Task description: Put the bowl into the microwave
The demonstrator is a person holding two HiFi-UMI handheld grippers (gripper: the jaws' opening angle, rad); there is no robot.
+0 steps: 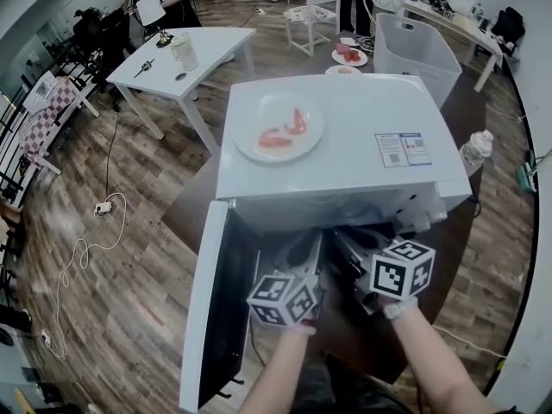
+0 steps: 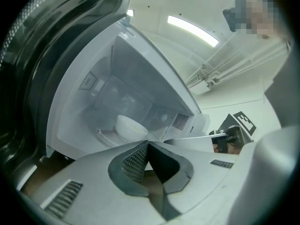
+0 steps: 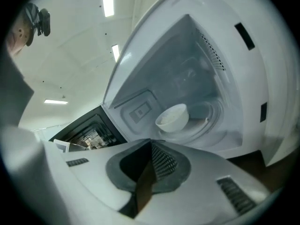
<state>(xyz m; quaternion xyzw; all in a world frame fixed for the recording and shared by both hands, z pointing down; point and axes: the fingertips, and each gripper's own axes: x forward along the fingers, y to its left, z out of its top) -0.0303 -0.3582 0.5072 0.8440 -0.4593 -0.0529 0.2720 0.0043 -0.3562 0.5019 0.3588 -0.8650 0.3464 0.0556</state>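
Sitting inside the open microwave is the white bowl; the left gripper and the right gripper are both closed tight in front, holding nothing

No words or numbers showing legibly anywhere.
- Sticker lying on microwave top, toward right front corner: blue header, code-like square, small print blurring out, not readable.
- Black-and-white square markers showing on left cube and right cube: patterns only, no letters or digits.
- Small label sitting on inner cavity wall: print too faint to read.
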